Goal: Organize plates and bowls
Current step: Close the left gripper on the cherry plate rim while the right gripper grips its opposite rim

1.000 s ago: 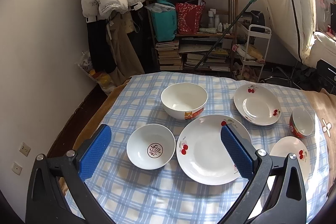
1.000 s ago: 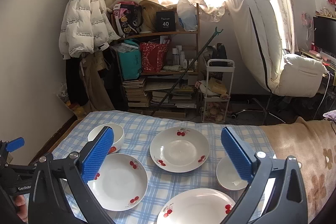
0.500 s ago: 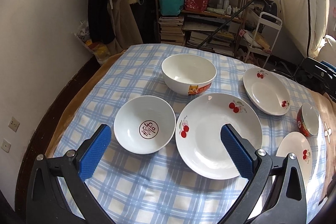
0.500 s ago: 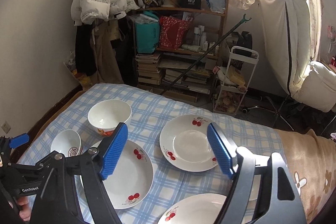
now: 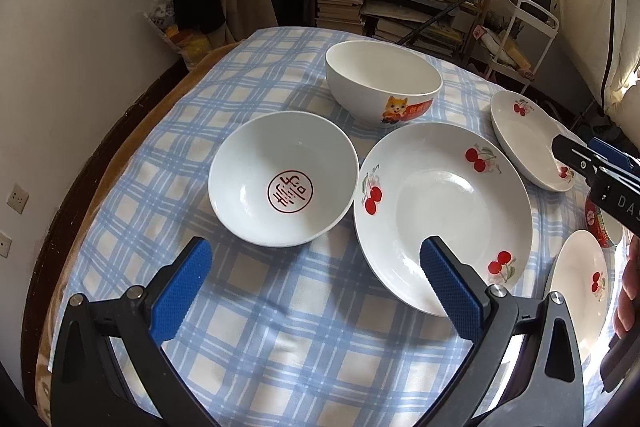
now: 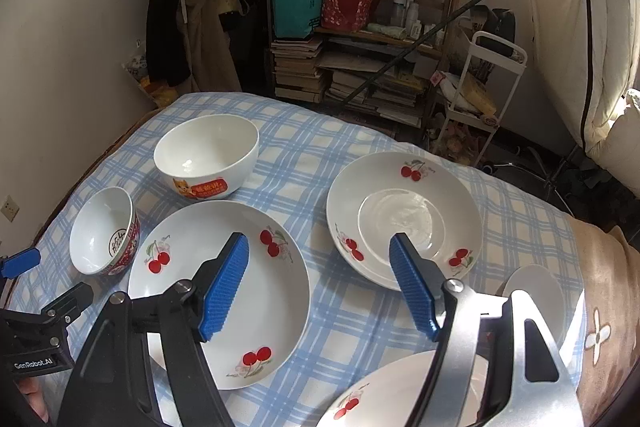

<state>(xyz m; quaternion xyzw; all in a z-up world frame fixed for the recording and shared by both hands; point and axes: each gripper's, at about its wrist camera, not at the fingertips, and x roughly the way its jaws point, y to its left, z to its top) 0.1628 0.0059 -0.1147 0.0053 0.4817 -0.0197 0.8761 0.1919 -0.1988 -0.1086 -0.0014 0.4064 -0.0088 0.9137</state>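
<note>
On the blue-checked tablecloth a set of white dishes is laid out. In the left wrist view the left gripper is seen with its blue pads spread wide and nothing between them; the small bowl with a red seal lies just beyond, at about 11 o'clock of the gap, and the large cherry plate at 1 o'clock, its near rim partly covered by the right-hand pad. The deep bowl with a cat print is placed at 12 o'clock, farther back. Only this view shows the seal inside the small bowl.

In the right wrist view the right gripper is seen parted, its jaws having just been closing, with only cloth between them. A second cherry plate is shown fully at 1 o'clock, whereas the left view catches just its edge. A third cherry plate and a small white dish are glimpsed behind the gripper frame; the red outer wall of the small bowl is revealed here
</note>
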